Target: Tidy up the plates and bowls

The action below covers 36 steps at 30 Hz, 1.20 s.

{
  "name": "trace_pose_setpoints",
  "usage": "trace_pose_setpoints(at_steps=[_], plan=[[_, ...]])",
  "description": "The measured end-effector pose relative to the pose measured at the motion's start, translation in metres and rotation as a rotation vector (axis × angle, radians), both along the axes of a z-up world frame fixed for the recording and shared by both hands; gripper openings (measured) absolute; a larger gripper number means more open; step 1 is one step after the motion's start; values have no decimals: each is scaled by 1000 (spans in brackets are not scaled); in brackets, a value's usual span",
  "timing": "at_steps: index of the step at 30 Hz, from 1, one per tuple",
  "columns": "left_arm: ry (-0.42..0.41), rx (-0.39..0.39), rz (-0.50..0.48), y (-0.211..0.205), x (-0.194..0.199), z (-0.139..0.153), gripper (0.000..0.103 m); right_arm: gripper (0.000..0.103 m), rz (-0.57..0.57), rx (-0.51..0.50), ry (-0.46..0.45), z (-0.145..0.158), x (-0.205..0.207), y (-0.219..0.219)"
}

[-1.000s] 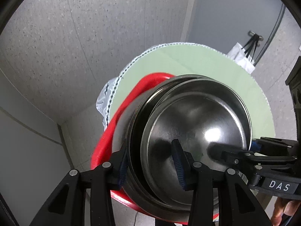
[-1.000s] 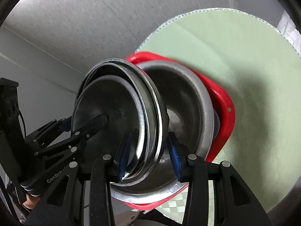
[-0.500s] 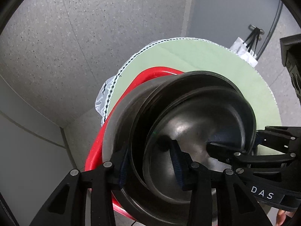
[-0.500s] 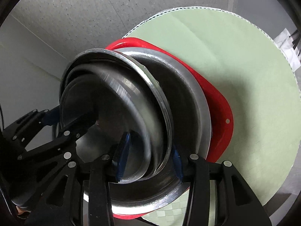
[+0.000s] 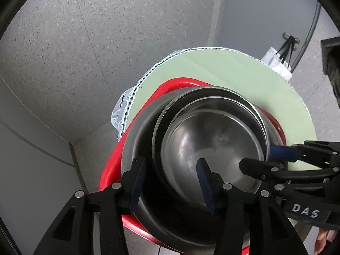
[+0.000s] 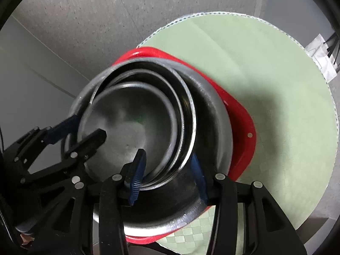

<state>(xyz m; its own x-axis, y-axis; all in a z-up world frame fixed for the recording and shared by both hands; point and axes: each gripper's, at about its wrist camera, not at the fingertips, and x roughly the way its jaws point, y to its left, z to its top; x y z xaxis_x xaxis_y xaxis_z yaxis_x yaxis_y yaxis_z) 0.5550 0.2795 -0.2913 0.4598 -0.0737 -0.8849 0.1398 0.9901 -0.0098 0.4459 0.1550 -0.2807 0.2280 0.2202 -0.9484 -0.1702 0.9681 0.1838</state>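
The left gripper [image 5: 170,182] pinches the near-left rims of the nested steel bowls [image 5: 212,144], and the right gripper [image 6: 167,170] pinches their near-right rims (both straddling several rims). A second ago the stack stood steeply tilted; now it has settled nearly flat inside the largest bowl in the red basin [image 6: 244,127] on the green-covered desk [image 6: 276,74], so the nesting looks almost done.
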Motion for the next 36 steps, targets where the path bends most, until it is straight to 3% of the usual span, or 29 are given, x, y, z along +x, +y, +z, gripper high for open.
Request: trace_pose_setpoints(at_steps=[4,7,9,15,21,25,36], plan=[[-20,-7,7,2,-10,9,53,55,-11,26,-39,17,-14,-8],[-65,-38,28,7,-26,27,66,61,-27,56,-80,34,-29,-19],[-92,-58,46,11,-35,37,75,71,-34,65,-109,45,-35,-25],[-218,-89,75,4,-90,81,96,79,-48,91,-258,88,-71,-45],[-343,-57,89,-34,-173,117,102,86,-89,99,-422,130,-140,-95],[-408,-79,91,-73,-235,133,102,89,-111,78,-499,153,-198,-141],[-496,-95,95,-191,-418,150,102,101,-100,26,-658,199,-368,-241]])
